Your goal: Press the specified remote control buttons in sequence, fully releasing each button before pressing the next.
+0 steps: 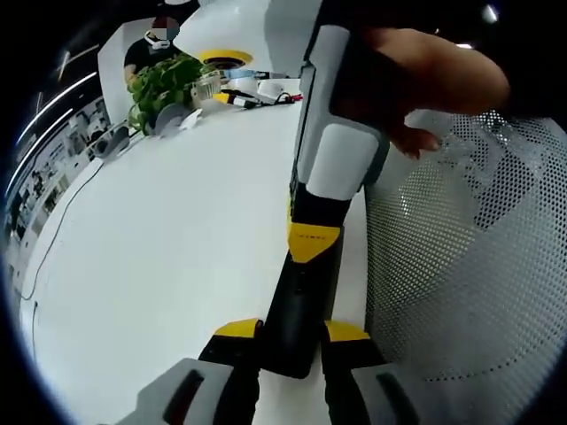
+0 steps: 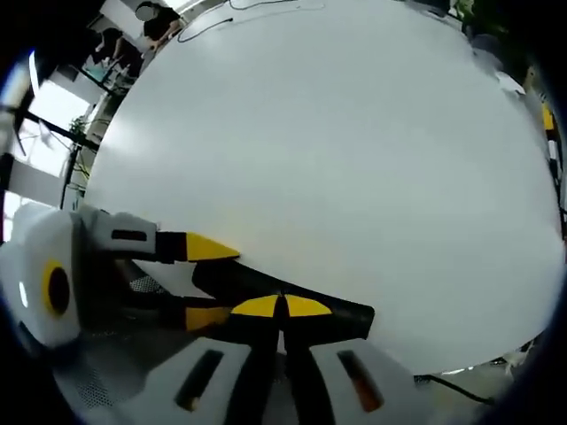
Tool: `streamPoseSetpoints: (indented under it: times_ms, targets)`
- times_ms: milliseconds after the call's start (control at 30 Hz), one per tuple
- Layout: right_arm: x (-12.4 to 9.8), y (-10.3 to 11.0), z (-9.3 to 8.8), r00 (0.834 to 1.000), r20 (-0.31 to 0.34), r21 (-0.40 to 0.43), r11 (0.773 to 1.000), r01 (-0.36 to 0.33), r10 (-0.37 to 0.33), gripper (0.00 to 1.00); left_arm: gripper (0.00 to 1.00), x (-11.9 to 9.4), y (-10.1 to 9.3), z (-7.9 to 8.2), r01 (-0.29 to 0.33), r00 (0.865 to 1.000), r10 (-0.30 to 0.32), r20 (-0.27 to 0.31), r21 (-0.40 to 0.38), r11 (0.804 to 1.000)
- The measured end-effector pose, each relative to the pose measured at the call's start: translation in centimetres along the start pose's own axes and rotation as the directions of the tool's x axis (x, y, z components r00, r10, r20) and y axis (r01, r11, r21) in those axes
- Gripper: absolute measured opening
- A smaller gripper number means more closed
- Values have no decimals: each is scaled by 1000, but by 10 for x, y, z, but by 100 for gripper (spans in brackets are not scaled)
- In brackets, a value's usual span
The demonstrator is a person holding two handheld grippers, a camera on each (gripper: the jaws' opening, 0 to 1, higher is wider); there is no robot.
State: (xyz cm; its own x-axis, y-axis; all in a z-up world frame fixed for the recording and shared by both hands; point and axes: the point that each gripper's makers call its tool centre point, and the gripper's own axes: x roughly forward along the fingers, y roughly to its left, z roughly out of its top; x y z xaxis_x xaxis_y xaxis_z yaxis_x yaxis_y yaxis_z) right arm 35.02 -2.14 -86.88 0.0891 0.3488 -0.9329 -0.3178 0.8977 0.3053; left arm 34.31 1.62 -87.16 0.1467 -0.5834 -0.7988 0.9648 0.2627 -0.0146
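Plant [image 1: 164, 84] (left gripper view); remote [image 2: 292, 301] gripped.

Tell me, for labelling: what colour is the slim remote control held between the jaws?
Black; the slim remote control shows best in the left gripper view.

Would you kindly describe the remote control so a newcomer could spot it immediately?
Start from the large white table and go to its near edge, beside the white mesh chair back. There the left gripper clamps one end of a slim black bar-shaped remote control, while the right gripper touches its top. It is the dark thing between yellow fingertips.
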Motion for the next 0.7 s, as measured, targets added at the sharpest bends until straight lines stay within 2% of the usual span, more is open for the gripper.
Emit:
streamPoseSetpoints:
  times_ms: [133, 367, 567, 700]
  targets:
    - [-1, 2, 0, 1000, 1, 3, 1000, -13, 13, 0, 27, 0, -1, 0, 2, 1000, -2, 5, 4, 1000]
    - [-5, 3, -9, 999, -52, -28, 1000, 13, -14, 0, 28, 1, -2, 1, 4, 1000, -4, 10, 10, 1000]
    - [-4, 4, -11, 998, -59, 0, 1000, -9, 9, 0, 28, 1, -4, 1, 3, 1000, -4, 10, 10, 1000]
    - [-3, 6, -11, 999, -54, -48, 999, 0, -2, 0, 28, 2, -4, 1, 4, 1000, -4, 9, 12, 1000]
